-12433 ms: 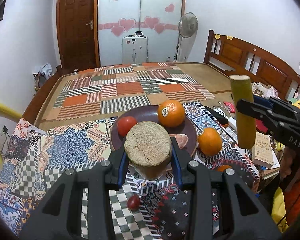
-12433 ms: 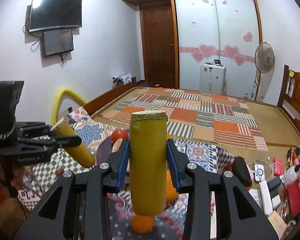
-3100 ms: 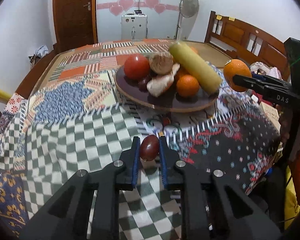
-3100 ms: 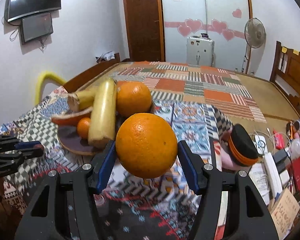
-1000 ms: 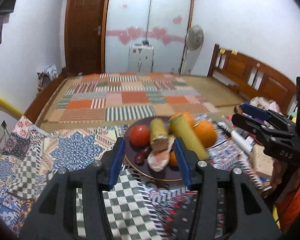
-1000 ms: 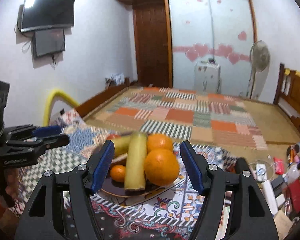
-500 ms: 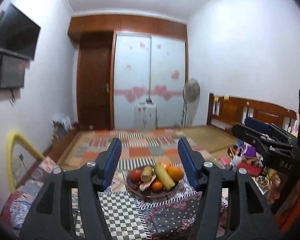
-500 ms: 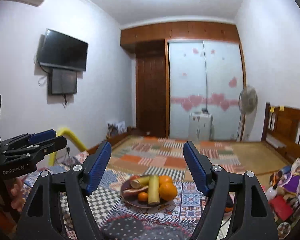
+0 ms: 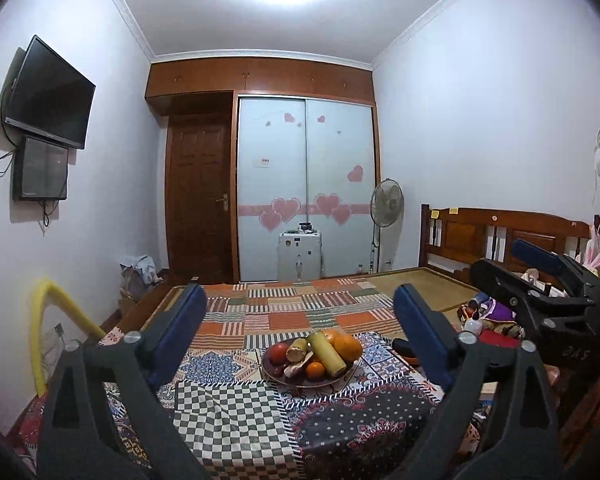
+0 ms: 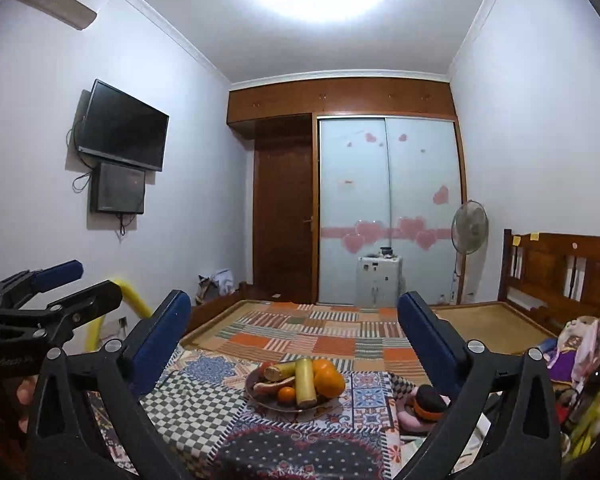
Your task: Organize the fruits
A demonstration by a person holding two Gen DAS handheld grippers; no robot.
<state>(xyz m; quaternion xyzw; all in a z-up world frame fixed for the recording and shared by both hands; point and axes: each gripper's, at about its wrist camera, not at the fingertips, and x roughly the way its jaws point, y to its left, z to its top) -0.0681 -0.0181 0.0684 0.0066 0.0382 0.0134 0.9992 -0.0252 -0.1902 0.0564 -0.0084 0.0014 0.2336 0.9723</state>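
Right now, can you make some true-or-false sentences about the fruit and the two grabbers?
1. All the fruit sits piled on the plate. True.
2. The left gripper is squeezing an orange. False: its jaws are opening and nothing is between them.
3. The big orange lies on the right side of the pile in the left wrist view. True.
4. The right gripper carries the long yellow-green stalk. False: the stalk lies on the plate, and the jaws are opening with nothing between them.
5. The plate rests on the bare floor. False: it rests on a patterned cloth.
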